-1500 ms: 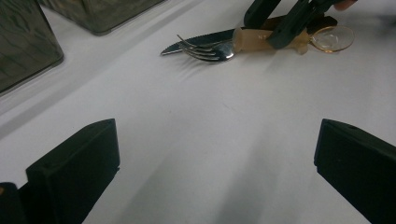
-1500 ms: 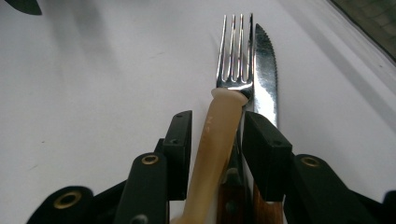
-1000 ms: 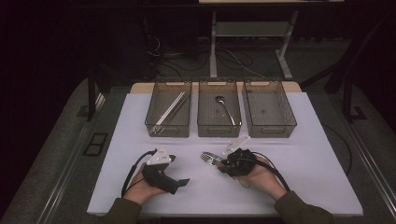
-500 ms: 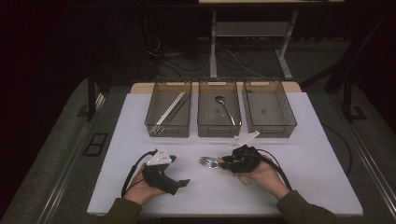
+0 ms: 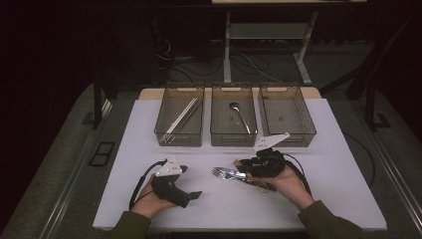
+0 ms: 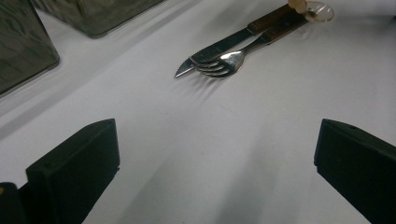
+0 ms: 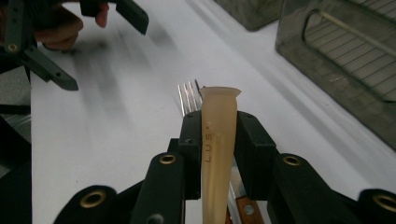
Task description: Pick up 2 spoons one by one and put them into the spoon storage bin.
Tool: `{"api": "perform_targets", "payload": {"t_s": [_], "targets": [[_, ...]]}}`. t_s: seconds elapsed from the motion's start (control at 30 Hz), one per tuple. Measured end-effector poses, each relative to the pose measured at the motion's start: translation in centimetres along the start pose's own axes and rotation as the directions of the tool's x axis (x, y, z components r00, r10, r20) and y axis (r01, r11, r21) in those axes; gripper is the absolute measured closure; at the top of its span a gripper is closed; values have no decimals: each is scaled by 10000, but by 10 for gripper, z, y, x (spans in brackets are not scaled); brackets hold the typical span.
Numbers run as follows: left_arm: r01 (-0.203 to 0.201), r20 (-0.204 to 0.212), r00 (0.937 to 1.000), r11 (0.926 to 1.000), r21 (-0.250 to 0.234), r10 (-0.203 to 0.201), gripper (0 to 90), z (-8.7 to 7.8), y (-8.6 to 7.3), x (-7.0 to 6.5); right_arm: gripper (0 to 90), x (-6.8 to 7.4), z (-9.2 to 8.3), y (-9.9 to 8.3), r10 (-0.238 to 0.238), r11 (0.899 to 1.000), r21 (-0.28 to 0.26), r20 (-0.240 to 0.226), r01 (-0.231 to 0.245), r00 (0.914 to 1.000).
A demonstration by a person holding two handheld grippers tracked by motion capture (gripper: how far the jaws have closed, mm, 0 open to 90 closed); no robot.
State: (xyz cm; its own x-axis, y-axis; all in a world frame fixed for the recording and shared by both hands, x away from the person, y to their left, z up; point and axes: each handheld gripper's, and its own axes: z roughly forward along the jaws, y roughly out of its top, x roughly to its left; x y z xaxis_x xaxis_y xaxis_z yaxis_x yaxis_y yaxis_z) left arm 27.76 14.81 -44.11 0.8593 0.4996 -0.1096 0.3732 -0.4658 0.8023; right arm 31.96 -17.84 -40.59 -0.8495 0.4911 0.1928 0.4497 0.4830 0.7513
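Now R gripper (image 7: 218,154) clamps translucent spoon (image 7: 218,135) above fork (image 7: 187,97).

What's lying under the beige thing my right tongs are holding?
Under the beige plastic utensil, shut in the right tongs, fork tines poke out ahead, and a wooden-handled knife lies beside the fork. Their handles are mostly covered.

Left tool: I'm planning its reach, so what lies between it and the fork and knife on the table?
Nothing: the left gripper view shows bare white table from the left tool to the fork and knife.
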Motion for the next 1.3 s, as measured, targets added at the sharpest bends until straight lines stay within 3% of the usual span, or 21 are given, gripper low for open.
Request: {"api": "perform_targets", "payload": {"t_s": [0.37,0.7,1.3], "targets": [[18,7,10000,10000,17,-18,0,0,0,0,732,-12,-18,10,179,9977,-657,289,-160,9994],[52,4,10000,10000,-15,-52,0,0,0,0,731,-25,-24,24,398,9931,-1125,462,-344,9981],[94,98,9999,9999,-103,-93,0,0,0,0,731,-63,-25,82,813,9808,-1871,1389,-545,9870]]}}
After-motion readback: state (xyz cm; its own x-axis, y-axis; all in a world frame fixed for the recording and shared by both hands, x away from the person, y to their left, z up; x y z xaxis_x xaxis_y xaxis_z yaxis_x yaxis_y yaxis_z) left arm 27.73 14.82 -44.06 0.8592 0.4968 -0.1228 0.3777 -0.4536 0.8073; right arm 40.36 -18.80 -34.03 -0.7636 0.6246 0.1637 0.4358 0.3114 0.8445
